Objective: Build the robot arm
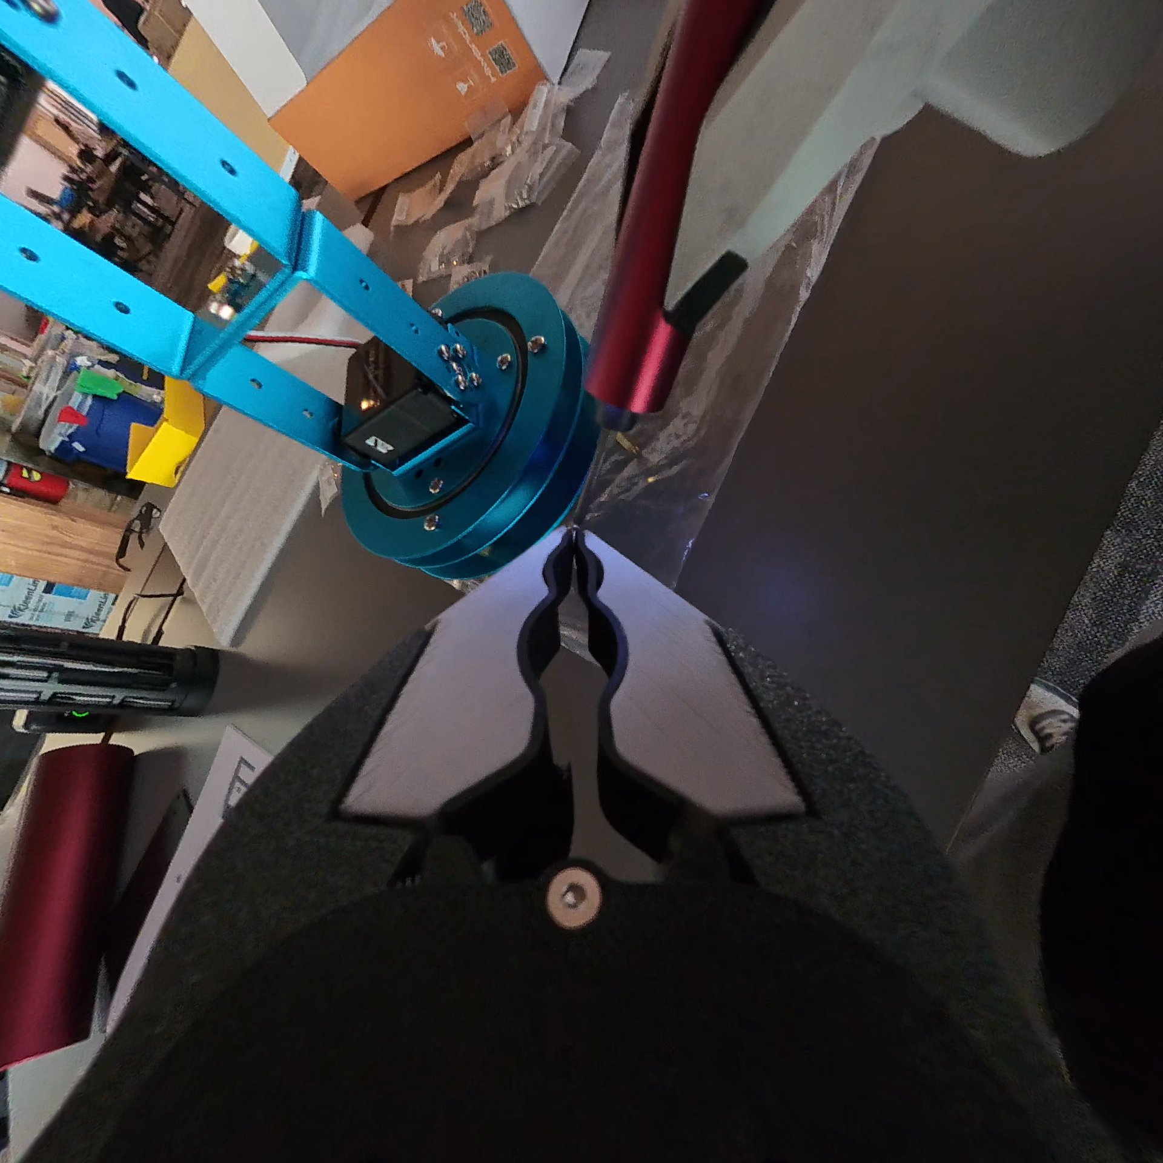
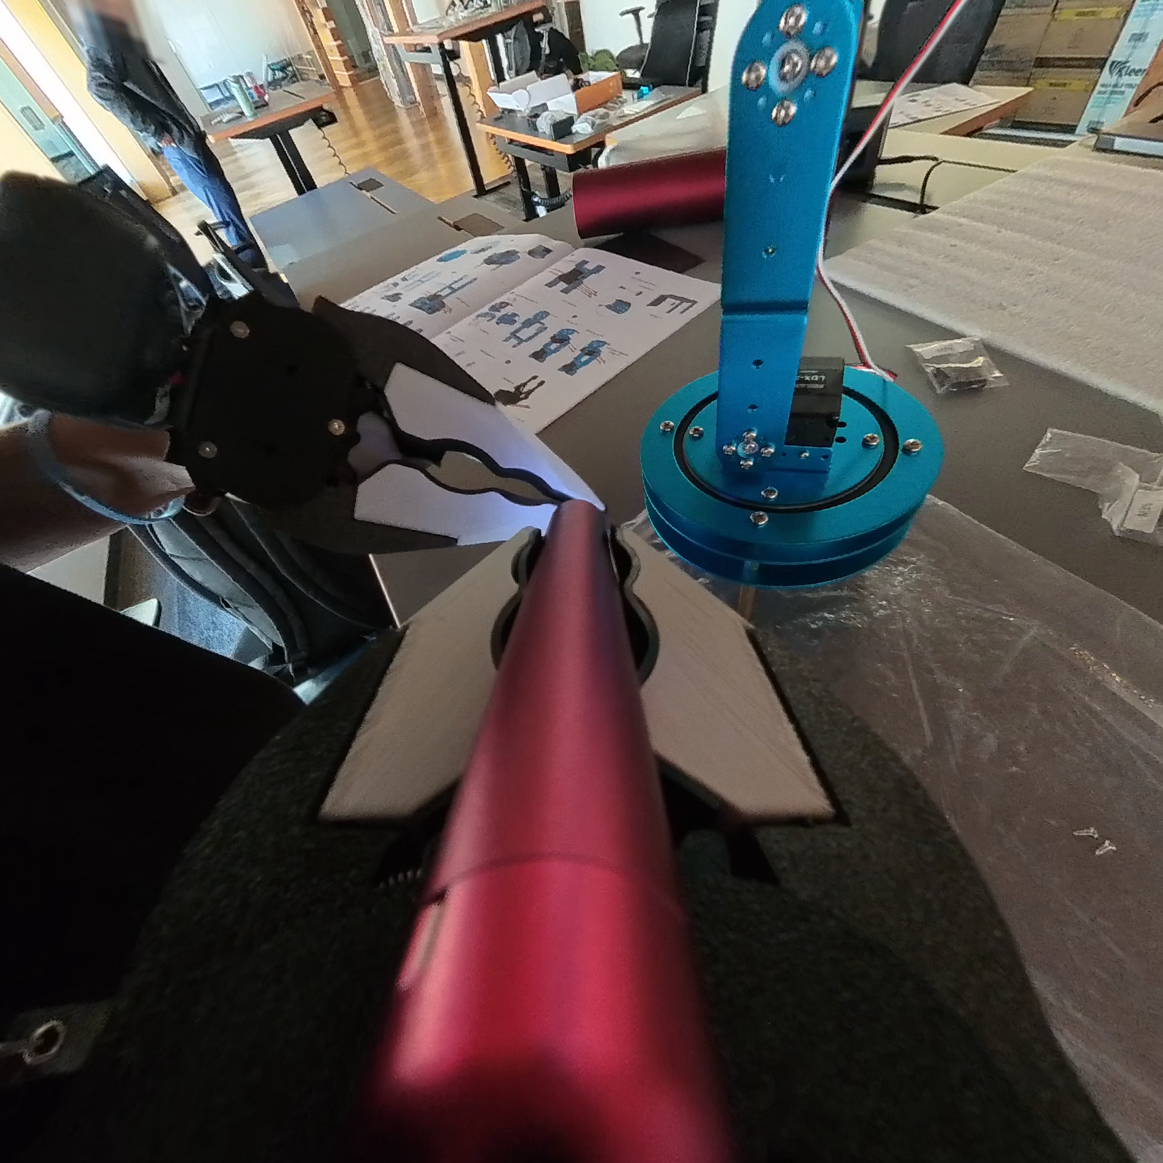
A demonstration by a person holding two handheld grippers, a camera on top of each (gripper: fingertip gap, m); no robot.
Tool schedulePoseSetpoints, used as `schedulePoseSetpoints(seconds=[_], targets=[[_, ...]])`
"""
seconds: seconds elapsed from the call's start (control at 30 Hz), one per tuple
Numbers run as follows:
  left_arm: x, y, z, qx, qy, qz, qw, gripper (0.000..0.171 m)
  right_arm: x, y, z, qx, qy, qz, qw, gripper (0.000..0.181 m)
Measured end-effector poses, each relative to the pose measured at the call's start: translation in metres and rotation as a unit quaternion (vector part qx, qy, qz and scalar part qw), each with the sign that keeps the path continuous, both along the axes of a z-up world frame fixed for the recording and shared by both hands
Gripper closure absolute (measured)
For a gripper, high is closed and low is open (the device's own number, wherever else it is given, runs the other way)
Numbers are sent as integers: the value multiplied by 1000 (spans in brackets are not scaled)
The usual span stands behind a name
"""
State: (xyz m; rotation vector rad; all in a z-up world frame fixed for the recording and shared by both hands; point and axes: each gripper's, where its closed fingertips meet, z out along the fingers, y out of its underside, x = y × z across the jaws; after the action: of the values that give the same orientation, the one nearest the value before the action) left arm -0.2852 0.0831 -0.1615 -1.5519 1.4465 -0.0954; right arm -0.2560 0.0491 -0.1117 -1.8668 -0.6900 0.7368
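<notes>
My right gripper (image 2: 576, 535) is shut on a red screwdriver (image 2: 554, 755), pads pressed on both sides of its barrel. In the left wrist view the screwdriver (image 1: 642, 252) points down beside a blue round turntable base (image 1: 503, 478), and its thin bit ends at my left gripper's fingertips. My left gripper (image 1: 574, 535) is shut. A tiny glint sits at its tips; I cannot tell what it is. The base (image 2: 793, 503) carries an upright blue bracket (image 2: 780, 220) and a black servo (image 2: 815, 403). The left gripper (image 2: 569, 498) meets the screwdriver's far end.
A clear plastic sheet (image 2: 944, 629) lies under the base. An open picture booklet (image 2: 535, 314), a red cylinder (image 2: 648, 195), white foam (image 2: 1038, 264), small parts bags (image 2: 956, 365) and loose screws (image 2: 1095, 840) lie around. A person (image 2: 157, 107) stands far left. Left tips to right tips: about 7 cm.
</notes>
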Motion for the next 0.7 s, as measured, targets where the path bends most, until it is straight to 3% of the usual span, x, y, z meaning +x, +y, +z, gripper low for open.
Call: schedulePoseSetpoints(seconds=[0.43, 0.7], targets=[[4, -16, 35, 117, -50, -138, 982, 171, 9, -10, 22, -42, 116, 58, 991, 159], [12, -37, 65, 174, -101, -228, 953, 171, 21, -22, 38, -111, 263, 105, 953, 159]])
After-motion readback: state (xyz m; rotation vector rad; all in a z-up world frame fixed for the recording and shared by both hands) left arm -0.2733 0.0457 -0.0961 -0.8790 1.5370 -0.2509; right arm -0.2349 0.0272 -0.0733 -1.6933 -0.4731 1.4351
